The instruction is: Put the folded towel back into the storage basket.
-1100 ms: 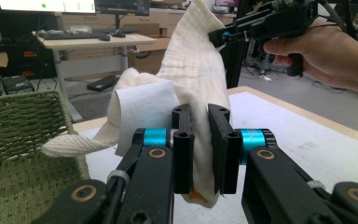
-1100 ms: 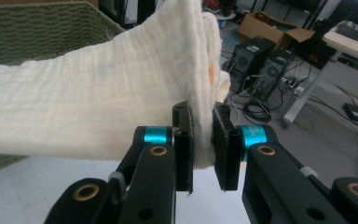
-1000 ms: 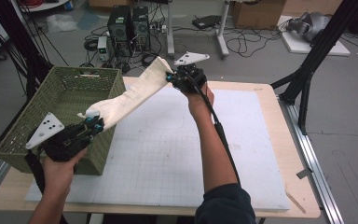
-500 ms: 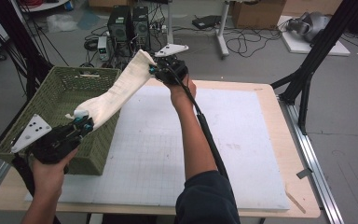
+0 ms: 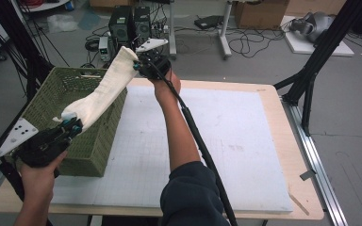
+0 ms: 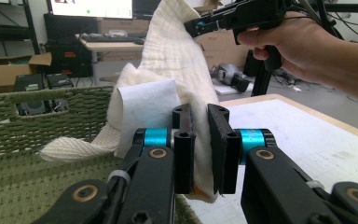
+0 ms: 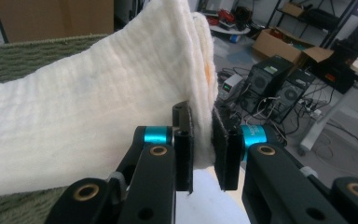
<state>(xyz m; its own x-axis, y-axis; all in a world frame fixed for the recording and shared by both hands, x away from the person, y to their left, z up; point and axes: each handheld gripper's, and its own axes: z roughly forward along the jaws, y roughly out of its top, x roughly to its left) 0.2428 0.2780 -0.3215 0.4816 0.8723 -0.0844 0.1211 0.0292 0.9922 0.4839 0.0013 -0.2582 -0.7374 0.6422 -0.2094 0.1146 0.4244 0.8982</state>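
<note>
Both grippers clamped on cream cloth (image 5: 102,89), stretched taut in air.
Left gripper (image 5: 70,126) low over green basket (image 5: 47,108); right gripper (image 5: 136,66) high past bench's far edge.

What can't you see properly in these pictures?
- Inside of the green woven basket: in the high view the stretched white folded cloth and the near wall hide part of the bottom, so its contents cannot be told.
- Orange mark on the cloth: too small in the right gripper view to identify.
- The left gripper grips one end, the right gripper the other; the pinched cloth edges sit hidden between the jaws.
</note>
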